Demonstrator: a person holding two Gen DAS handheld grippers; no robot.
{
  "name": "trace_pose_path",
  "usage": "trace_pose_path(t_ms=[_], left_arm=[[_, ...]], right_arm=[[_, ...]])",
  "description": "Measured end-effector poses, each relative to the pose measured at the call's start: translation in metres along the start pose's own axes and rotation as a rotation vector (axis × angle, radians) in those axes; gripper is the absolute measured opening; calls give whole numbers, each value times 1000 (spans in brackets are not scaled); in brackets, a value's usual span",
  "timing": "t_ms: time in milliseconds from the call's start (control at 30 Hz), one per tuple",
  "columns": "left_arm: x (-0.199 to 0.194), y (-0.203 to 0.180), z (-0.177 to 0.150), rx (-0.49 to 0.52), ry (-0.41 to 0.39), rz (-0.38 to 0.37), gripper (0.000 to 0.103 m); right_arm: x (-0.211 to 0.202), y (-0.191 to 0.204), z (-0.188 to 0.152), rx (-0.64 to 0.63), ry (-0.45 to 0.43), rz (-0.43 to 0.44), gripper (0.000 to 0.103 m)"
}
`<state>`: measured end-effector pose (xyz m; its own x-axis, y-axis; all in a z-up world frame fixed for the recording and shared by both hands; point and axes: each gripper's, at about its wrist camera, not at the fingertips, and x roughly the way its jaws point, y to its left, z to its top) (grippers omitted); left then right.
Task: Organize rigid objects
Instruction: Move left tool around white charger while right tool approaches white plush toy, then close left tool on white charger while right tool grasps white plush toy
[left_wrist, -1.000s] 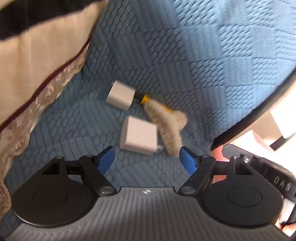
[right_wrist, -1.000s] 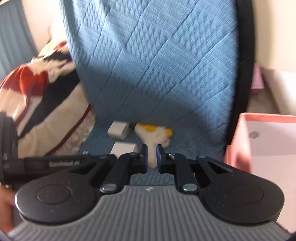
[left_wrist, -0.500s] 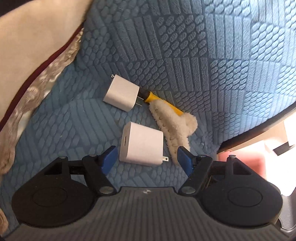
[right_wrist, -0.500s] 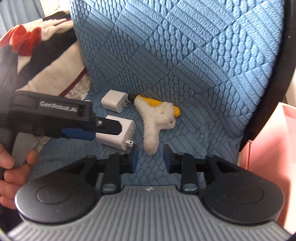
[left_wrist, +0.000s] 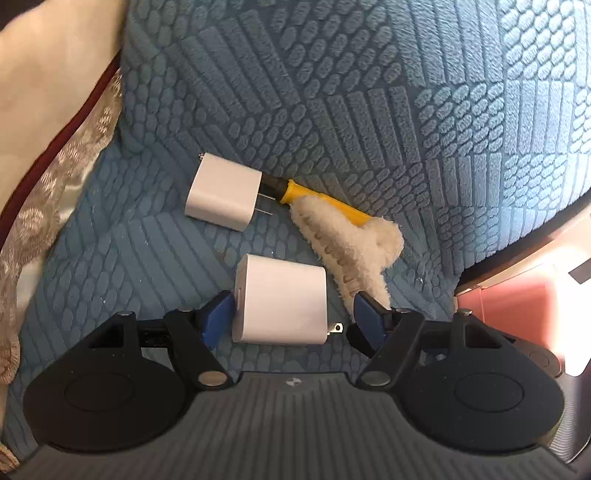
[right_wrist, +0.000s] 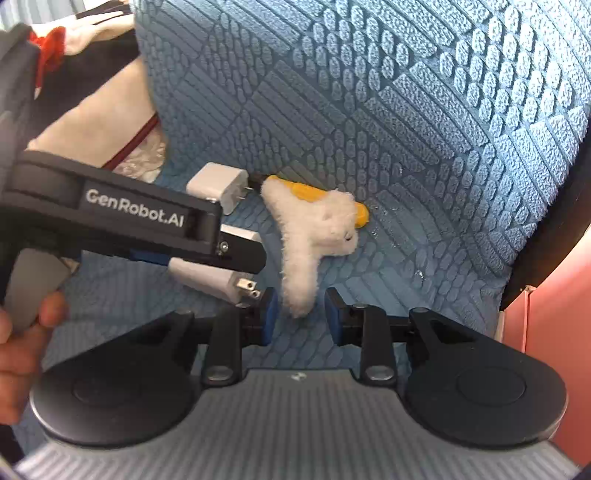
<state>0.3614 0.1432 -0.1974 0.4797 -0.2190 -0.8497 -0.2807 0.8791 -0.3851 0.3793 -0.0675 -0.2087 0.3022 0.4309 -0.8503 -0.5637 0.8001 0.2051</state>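
Observation:
Two white plug chargers, a fluffy cream hair claw and a yellow-handled tool lie on a blue textured seat. My left gripper is open with the near charger between its fingers, the left pad touching it. The far charger lies beyond, its prongs by the yellow tool. The hair claw lies to the right. My right gripper is open, its tips on either side of the claw's lower end. The left gripper's body covers most of the near charger there.
A beige cushion with lace trim lies on the left. A pink box stands to the right, past the seat's black edge. The blue seat back rises right behind the objects.
Both grippers have moved in towards the objects. The right gripper has opened from shut. The left fingers now straddle the near charger.

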Motion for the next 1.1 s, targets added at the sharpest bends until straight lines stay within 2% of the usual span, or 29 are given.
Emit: trace_pose_path(t_ms=[133, 200, 400, 667, 833, 867, 1000, 1100], left_arm=[[1, -3, 0, 28, -2, 15, 76], [1, -4, 0, 36, -5, 19, 76], [5, -10, -2, 62, -23, 28, 76], [8, -19, -6, 137, -52, 63, 76], [5, -17, -9, 122, -75, 85, 65], [5, -16, -8, 118, -76, 89, 61], [2, -16, -9, 114, -67, 84, 60], [-3, -22, -14, 132, -58, 50, 60]], right_arm=[[6, -1, -1, 8, 2, -3, 30], [8, -2, -2, 15, 10, 2, 24], [6, -1, 0, -16, 15, -12, 16], [-1, -6, -1, -5, 34, -71, 14], [-10, -1, -3, -31, 28, -81, 14], [-10, 0, -3, -34, 29, -83, 13], [-12, -1, -4, -38, 26, -90, 14], [-16, -1, -3, -35, 13, -95, 13]])
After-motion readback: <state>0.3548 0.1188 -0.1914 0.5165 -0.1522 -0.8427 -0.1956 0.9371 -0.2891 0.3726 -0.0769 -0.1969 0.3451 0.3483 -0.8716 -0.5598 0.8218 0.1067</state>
